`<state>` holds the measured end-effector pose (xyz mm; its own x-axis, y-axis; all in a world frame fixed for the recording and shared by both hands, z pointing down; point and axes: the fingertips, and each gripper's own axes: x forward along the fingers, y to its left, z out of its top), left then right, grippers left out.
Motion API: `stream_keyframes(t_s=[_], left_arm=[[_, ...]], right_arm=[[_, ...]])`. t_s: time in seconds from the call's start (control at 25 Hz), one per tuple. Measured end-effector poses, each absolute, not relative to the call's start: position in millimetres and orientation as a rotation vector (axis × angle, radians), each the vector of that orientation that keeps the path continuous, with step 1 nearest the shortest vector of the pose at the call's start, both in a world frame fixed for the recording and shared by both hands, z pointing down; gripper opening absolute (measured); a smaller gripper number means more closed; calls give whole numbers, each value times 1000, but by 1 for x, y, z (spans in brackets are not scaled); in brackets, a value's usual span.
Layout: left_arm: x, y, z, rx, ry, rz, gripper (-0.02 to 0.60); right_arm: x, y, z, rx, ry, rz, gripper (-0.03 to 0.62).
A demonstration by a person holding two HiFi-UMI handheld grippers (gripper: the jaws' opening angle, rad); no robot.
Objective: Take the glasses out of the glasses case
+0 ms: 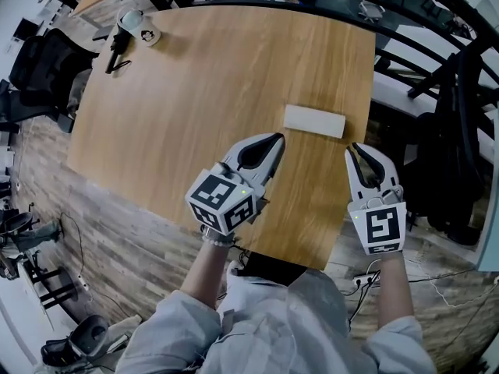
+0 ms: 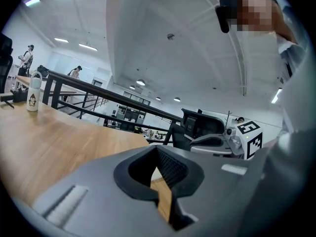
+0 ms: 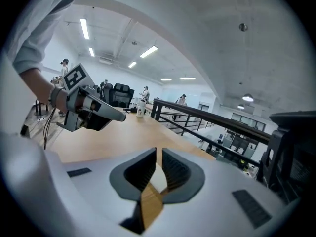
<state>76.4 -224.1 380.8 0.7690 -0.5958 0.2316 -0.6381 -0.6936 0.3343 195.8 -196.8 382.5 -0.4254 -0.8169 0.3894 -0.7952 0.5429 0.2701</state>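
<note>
**Both Grippers Shut and Empty, Case Lying Closed Ahead of Them**

The glasses case (image 1: 314, 121) lies flat on the wooden table (image 1: 195, 100). It is a slim, pale oblong, white to cream, with squared ends and a plain top. No seam or hinge shows from above, and the lid looks closed. Nothing touches it.

The left gripper (image 1: 274, 141) is held over the table with its jaws pressed together at the tips. The case sits just beyond those tips, a little to their right. In the left gripper view the ribbed pads (image 2: 173, 168) enclose only a narrow slit. Through the slit show bare wood and a small pale patch — possibly the case, though I cannot be sure.

The right gripper (image 1: 357, 150) is also shut, its tips meeting near the table's edge. The case lies ahead of them and off to their left, clearly apart. In the right gripper view its pads (image 3: 175, 172) meet in the same way — wood and a pale sliver show in the gap, and nothing is pinched.

Far past both sets of jaws, at the table's distant corner, stands a white bottle (image 1: 143, 28) beside a dark object (image 1: 117, 49) that I cannot identify.
</note>
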Motion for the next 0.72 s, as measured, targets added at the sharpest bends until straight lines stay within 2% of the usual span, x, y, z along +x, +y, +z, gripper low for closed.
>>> stream_keyframes(t_s=[0.04, 0.12, 0.48, 0.72], left_arm=[[76, -228, 385, 2561, -939, 155, 3], [77, -236, 394, 2551, -940, 172, 3], [82, -262, 446, 2500, -906, 294, 3], [87, -274, 480, 2456, -878, 380, 3]], right_arm=[[195, -202, 386, 1291, -2303, -65, 8], [192, -213, 394, 1252, -2297, -69, 87], [181, -248, 438, 1011, -2172, -168, 171], [173, -263, 476, 849, -2091, -208, 197]])
